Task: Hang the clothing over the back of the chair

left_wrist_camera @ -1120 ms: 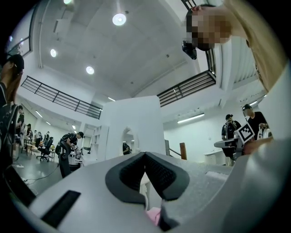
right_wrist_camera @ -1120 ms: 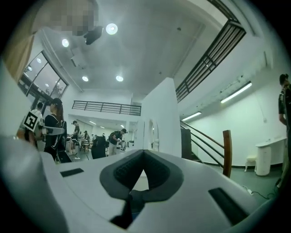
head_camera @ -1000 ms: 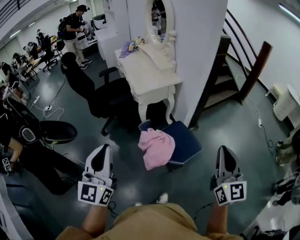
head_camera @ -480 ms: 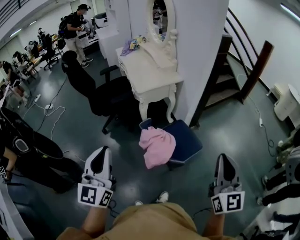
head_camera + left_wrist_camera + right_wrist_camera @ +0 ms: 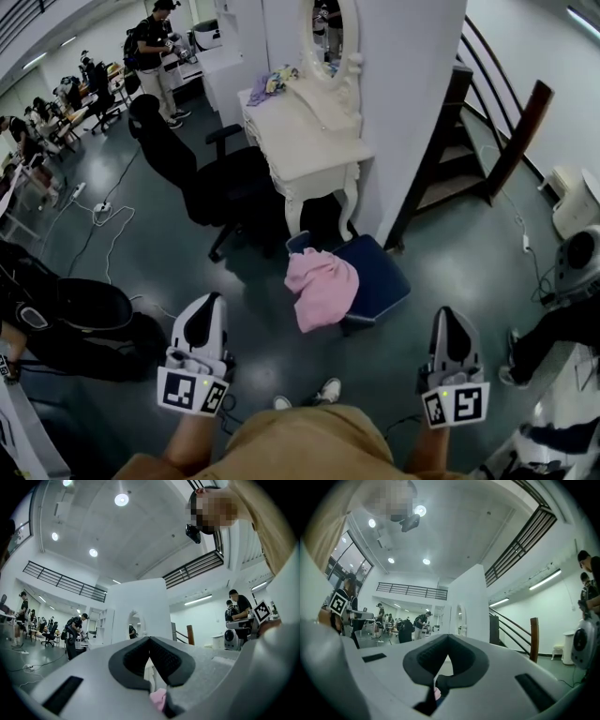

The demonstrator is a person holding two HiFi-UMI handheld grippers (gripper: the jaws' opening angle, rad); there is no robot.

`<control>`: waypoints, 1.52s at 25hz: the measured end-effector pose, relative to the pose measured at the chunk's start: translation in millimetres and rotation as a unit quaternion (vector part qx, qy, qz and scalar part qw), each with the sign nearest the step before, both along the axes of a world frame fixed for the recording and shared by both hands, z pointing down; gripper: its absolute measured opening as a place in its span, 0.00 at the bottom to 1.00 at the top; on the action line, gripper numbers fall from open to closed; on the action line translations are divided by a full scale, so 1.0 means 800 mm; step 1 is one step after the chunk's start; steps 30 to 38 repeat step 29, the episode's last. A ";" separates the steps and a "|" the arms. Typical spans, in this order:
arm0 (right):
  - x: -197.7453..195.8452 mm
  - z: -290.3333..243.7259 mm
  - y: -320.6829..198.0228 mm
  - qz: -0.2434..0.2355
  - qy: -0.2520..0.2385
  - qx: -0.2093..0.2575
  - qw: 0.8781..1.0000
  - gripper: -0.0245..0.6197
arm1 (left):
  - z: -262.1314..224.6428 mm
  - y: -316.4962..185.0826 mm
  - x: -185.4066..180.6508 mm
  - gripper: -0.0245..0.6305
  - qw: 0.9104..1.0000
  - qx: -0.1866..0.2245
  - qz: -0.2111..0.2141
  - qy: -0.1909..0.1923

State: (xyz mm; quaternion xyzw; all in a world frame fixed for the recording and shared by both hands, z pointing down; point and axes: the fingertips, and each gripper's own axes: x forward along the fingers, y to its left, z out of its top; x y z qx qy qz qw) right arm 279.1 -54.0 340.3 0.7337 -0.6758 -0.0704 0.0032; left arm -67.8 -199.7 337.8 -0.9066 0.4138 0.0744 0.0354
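**A:** What is the pink clothing (image 5: pixel 323 286) at centre looking like?

**B:** It is looking like soft, matt cloth, crumpling in folds. The blue chair (image 5: pixel 380 277) under it is showing matt padded upholstery.

**A:** And the floor (image 5: pixel 150 253)?

**B:** It is looking dark and smooth, shining with reflections at left.

**A:** The white counter (image 5: pixel 305 141) near the top?

**B:** It is looking smooth and painted, giving a soft sheen.

**A:** The tools at the bottom?

**B:** The left gripper (image 5: pixel 208 298) and right gripper (image 5: pixel 448 309) are showing matt white plastic shells. In the left gripper view the fingers (image 5: pixel 166 660) are showing dark, ribbed, rubbery-looking pads. At upper right the stair post (image 5: pixel 518 131) is looking like brown varnished wood.
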 end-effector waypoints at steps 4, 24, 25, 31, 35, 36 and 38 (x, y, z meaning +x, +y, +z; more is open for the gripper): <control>-0.008 0.005 0.000 -0.003 0.003 -0.003 1.000 0.04 | 0.004 0.003 -0.005 0.04 1.000 -0.001 0.000 0.000; -0.016 0.008 -0.005 -0.002 0.006 -0.008 1.000 0.04 | 0.008 -0.002 -0.002 0.04 1.000 -0.004 0.011 0.003; -0.016 0.008 -0.006 -0.001 0.006 -0.008 1.000 0.04 | 0.009 -0.003 -0.001 0.04 1.000 -0.004 0.011 0.003; -0.011 0.010 -0.008 0.000 0.008 -0.009 1.000 0.04 | 0.010 -0.006 0.004 0.04 1.000 -0.003 0.011 0.003; -0.011 0.010 -0.008 0.000 0.008 -0.009 1.000 0.04 | 0.010 -0.006 0.004 0.04 1.000 -0.003 0.011 0.003; -0.011 0.010 -0.008 0.000 0.008 -0.009 1.000 0.04 | 0.010 -0.006 0.004 0.04 1.000 -0.003 0.011 0.003; -0.011 0.010 -0.008 0.000 0.008 -0.009 1.000 0.04 | 0.010 -0.006 0.004 0.04 1.000 -0.003 0.011 0.003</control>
